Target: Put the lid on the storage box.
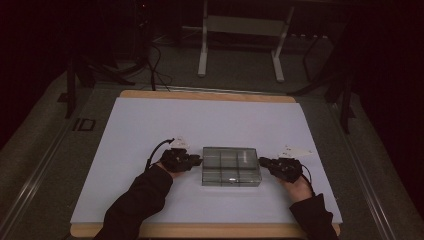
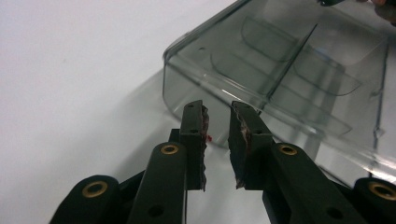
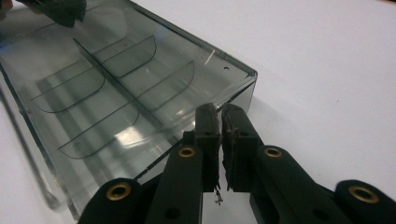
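Two grippers flank a clear compartment box (image 1: 231,166) that lies flat near the middle of the white sheet (image 1: 150,125), one at each short end. The left gripper (image 1: 196,161) has its jaws drawn nearly together, a thin slit between the pads, and the tips sit just at the box's left wall with nothing held between them. The right gripper (image 1: 263,162) mirrors it, its jaws clenched and empty, tips against or just beside the right wall; I cannot tell whether either quite touches. Set like this, closed tips on opposite ends, the pair looks ready to steady the box or squeeze it between them rather than pinch a wall. From the left gripper view the box's rounded corner (image 2: 170,56) and inner dividers (image 2: 289,56) show clearly. Bare sheet runs on all sides of the box, widest toward the far edge, and the wooden table rim (image 1: 200,95) lies well apart.
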{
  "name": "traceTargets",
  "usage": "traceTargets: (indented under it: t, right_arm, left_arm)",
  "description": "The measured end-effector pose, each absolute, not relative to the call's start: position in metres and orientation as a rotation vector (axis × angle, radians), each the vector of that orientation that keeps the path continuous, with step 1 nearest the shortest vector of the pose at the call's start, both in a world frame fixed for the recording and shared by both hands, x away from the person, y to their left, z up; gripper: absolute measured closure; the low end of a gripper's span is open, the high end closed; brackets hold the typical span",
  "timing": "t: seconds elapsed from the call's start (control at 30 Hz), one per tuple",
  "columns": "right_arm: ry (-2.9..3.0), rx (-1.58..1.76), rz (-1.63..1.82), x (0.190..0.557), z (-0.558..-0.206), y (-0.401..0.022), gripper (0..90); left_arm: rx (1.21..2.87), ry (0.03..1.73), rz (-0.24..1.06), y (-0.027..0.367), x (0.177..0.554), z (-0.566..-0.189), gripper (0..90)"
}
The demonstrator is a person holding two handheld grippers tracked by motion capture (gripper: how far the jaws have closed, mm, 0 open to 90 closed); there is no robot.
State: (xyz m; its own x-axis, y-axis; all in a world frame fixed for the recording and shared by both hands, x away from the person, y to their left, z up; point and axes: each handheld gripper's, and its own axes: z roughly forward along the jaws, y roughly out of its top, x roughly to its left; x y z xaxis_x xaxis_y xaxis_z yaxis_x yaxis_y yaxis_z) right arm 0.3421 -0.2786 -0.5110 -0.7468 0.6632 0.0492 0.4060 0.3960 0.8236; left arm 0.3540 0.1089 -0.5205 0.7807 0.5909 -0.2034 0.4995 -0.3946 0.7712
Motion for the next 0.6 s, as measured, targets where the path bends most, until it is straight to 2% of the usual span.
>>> traceTargets:
  t: [0.27,0.4,0.6]
  right_arm:
    - [2.365,0.967,1.259,0.345,-0.515,-0.282,81.9]
    - [2.353,0.978,1.259,0.346,-0.515,-0.285,75.9]
    - [2.345,0.973,1.274,0.347,-0.512,-0.288,56.3]
  left_arm:
    - [2.042,0.842,0.132,0.115,0.354,-0.524,69.4]
    - [2.031,0.879,0.154,0.119,0.356,-0.525,55.1]
    - [1.989,0.916,0.137,0.123,0.357,-0.524,25.8]
